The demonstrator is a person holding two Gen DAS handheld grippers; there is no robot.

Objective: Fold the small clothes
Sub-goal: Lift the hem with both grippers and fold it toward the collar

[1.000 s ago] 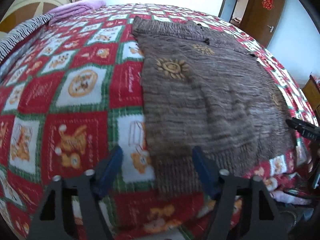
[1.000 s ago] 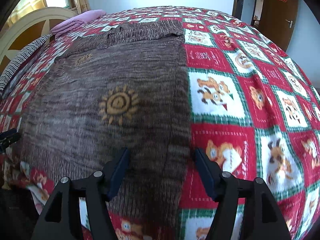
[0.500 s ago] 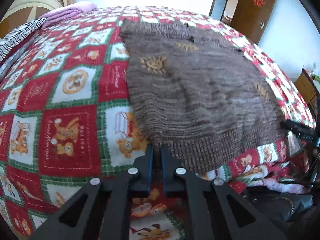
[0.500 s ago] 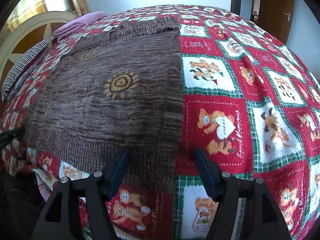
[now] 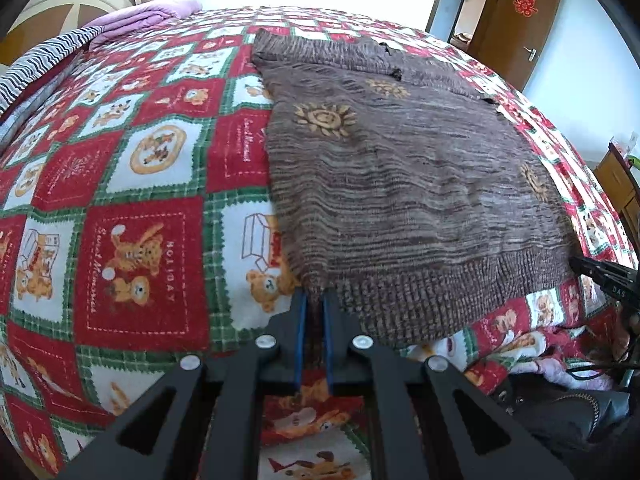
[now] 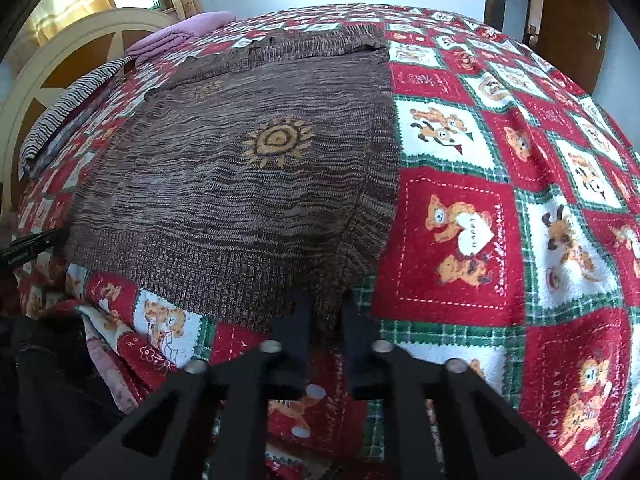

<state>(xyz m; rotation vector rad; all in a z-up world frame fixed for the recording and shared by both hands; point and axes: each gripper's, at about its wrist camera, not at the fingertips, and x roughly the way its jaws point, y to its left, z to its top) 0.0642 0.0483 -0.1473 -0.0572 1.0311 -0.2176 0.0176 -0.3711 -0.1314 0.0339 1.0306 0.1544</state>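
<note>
A brown knitted sweater point(image 5: 400, 176) with orange sun motifs lies flat on a bed, its ribbed hem nearest me. My left gripper point(image 5: 314, 300) is shut on the hem's left corner, knit pinched between the blue pads. In the right wrist view the same sweater point(image 6: 248, 184) spreads up and left, and my right gripper point(image 6: 326, 304) is shut on the hem's right corner. Each gripper's tip shows at the other view's edge: the right gripper point(image 5: 604, 276) and the left gripper point(image 6: 32, 246).
The bed is covered by a red, green and white teddy-bear blanket point(image 5: 132, 208) that drapes over the near edge. Folded purple bedding point(image 5: 140, 20) and a striped cloth point(image 5: 36, 68) lie by the headboard point(image 6: 72, 52). A brown door point(image 5: 516, 20) stands beyond the bed.
Both grippers went from open to shut on the hem: the left closed on its corner first, then the right. The right gripper also slid toward the hem edge.
</note>
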